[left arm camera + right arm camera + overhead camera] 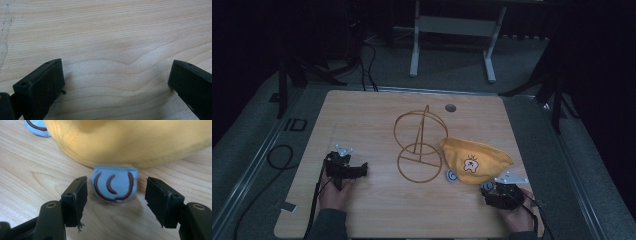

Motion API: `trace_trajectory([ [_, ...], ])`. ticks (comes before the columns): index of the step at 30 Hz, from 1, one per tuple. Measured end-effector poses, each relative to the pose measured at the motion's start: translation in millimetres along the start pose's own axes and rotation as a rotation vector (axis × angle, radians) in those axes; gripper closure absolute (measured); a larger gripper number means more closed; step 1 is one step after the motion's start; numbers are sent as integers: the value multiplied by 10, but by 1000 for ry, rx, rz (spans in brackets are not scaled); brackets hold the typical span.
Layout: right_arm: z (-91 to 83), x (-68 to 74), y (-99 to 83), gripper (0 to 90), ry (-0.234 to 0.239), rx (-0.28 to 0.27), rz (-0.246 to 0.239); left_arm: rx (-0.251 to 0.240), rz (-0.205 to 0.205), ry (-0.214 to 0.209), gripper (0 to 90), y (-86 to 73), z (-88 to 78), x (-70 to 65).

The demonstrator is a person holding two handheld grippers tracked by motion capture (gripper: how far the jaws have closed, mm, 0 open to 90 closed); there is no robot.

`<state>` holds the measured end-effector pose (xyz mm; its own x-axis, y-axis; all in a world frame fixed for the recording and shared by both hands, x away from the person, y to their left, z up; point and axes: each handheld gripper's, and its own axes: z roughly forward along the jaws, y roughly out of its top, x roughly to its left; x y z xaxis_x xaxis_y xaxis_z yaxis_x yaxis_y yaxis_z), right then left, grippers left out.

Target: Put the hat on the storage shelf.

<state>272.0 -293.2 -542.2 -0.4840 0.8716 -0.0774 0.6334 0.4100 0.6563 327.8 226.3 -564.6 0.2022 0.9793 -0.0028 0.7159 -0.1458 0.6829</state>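
Left gripper (pixel 362 170), lower left, is gaping wide over bare light wooden tabletop (pixel 112 37). Gold wire stand (pixel 420 147) is standing centre. Right gripper (pixel 116 195), lower right, is spreading its jaws around the yellow fabric hat's (pixel 130 140) blue ear flap (pixel 113 183), gripping nothing.

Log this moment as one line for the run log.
left gripper: open, bare table | right gripper: open around blue ear tab of yellow hat
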Motion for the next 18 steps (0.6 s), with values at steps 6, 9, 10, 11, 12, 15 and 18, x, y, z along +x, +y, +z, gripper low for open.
trace_trajectory([
  [6,76,84,78,373,-2,27,-24,-1,-1,0,3,0,0,-1],
  [9,90,99,108,406,2,34,-13,-1,-1,0,4,0,1,-1],
  [10,91,97,115,411,0,40,-9,-1,-1,0,4,0,1,-1],
  [11,91,95,120,419,2,44,-4,-1,-1,0,4,0,0,-1],
  [12,91,95,124,431,6,49,-2,-1,-1,0,4,0,0,-1],
  [15,88,97,133,480,16,54,-6,-1,-1,0,3,0,0,-1],
  [18,82,101,152,544,26,67,-17,-1,-1,0,4,0,0,-1],
])
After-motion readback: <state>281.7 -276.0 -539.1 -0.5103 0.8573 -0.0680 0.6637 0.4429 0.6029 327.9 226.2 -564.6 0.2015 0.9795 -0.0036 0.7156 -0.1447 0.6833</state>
